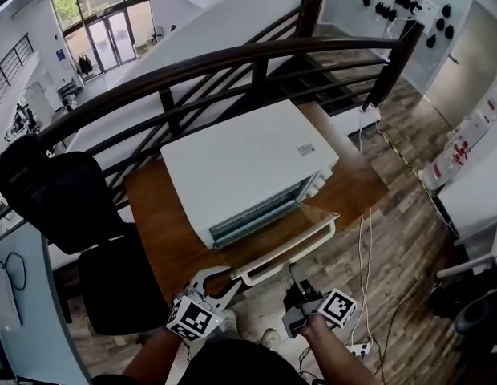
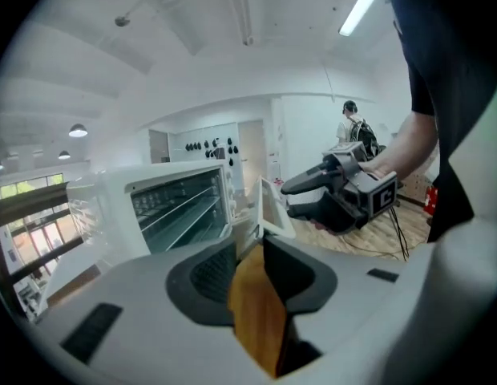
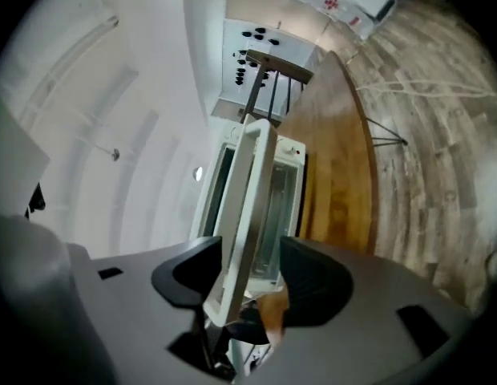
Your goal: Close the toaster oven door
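Note:
The white toaster oven (image 1: 240, 163) stands on a wooden table (image 1: 152, 215), and its glass door (image 1: 272, 235) hangs open toward me with a white handle bar (image 1: 288, 255) along the front edge. My left gripper (image 1: 230, 279) reaches the handle's left end. In the left gripper view the door (image 2: 268, 207) stands edge-on, its near corner pinched at my left gripper (image 2: 260, 243) tips. My right gripper (image 1: 296, 273) points up at the handle's middle. In the right gripper view my right gripper (image 3: 248, 275) is open, and the door frame (image 3: 248, 215) passes between its pads with gaps on both sides.
A black office chair (image 1: 64, 199) stands left of the table. A dark railing (image 1: 232, 62) curves behind the oven. Cables (image 1: 365, 255) trail over the wood floor at the right. A person (image 2: 353, 127) stands far back in the room.

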The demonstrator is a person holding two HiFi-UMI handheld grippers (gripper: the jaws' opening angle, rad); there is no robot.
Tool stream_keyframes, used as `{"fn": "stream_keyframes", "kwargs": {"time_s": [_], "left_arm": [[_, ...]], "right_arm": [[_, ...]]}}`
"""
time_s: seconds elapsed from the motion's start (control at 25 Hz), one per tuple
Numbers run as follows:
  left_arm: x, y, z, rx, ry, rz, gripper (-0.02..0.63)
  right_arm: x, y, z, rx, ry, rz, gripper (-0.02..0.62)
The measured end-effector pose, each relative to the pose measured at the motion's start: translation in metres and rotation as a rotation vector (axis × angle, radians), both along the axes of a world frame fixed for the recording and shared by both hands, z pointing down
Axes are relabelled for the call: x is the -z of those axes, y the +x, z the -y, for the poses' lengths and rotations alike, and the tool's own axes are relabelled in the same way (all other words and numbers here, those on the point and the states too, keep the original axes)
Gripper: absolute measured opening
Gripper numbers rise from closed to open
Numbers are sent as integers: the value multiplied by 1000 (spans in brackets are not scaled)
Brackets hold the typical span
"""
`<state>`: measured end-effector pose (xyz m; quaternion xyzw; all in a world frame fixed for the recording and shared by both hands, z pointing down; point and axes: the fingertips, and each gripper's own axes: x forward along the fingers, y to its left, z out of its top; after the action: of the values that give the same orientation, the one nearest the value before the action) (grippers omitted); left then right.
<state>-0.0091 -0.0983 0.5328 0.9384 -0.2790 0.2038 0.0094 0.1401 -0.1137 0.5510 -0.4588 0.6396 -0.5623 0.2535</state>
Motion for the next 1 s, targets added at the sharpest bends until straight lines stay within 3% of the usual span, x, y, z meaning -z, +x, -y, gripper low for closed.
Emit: {"fn": "stream_keyframes", "kwargs": {"time_s": [0.16,0.36,0.6,0.84,1.0], "left_arm": [[11,-6,13,11,-28,-67,112],[21,-12,28,35,-33,-110,107],[28,-19,41,63,-52,-164,100],[32,-25,51,88,-56,-187,97],[35,-35,60,148,-13,-156,97]], "right_arm": [[9,-23,23,2,45,73,211],[22,-36,44,-25,70,132,134],[32,-43,60,-55,123,210,120],[38,-47,69,-77,111,177,117],[42,-52,79,-68,102,164,115]]}}
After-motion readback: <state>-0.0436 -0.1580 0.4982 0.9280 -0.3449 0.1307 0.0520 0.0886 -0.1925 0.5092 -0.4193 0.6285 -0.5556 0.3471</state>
